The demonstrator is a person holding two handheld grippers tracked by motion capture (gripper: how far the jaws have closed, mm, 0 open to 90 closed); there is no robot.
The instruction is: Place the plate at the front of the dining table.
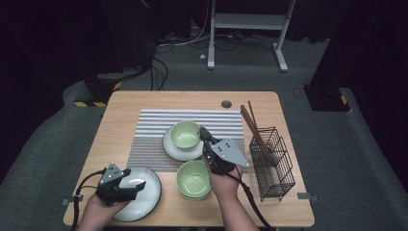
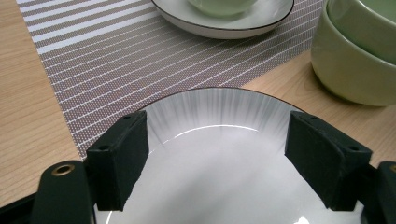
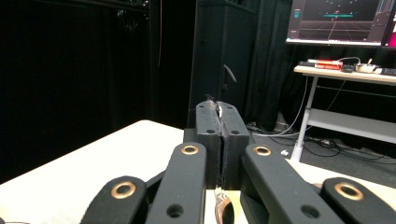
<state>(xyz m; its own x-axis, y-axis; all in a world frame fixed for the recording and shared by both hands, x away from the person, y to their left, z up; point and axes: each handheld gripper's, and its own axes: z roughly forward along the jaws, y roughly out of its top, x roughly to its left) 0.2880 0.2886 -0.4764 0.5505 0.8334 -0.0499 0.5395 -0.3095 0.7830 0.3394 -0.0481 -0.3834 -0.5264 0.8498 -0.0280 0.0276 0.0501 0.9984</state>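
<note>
White plate [image 1: 144, 192] with a dark rim line lies at the near left of the wooden table [image 1: 120, 120], just off the near left corner of the striped placemat [image 1: 154, 130]; left gripper [image 1: 136, 185] hangs over it, jaws spread wide, nothing between the pads; in the left gripper view the two black pads [image 2: 119, 156] stand apart over the plate [image 2: 215, 154], whether they touch its surface cannot be told; the person's left hand [image 1: 103, 202] holds that gripper from the near edge.

Right gripper [image 1: 206, 134] sits mid-table, grey three-cornered plate [image 1: 230, 151] on top, cable trailing back along the forearm; jaws clenched together, pads pressed flat on each other in the right gripper view [image 3: 219, 140], a thin frayed scrap shows at their tips, what it is cannot be told; gripper tip lies just beside the green bowl [image 1: 185, 134] that stands on a white saucer [image 1: 180, 151] on the placemat; touching or not cannot be told.

Stack of green bowls [image 1: 194, 180] stands on bare wood near the table's front edge, between the plate and the right hand [image 1: 223, 180]; same stack shows at upper right in the left gripper view [image 2: 355, 56].

Black wire basket [image 1: 272, 161] stands at the right side of the table, chopsticks [image 1: 252, 127] leaning out of it toward the far edge; small grey round cap [image 1: 226, 104] set in the tabletop beyond the placemat.
</note>
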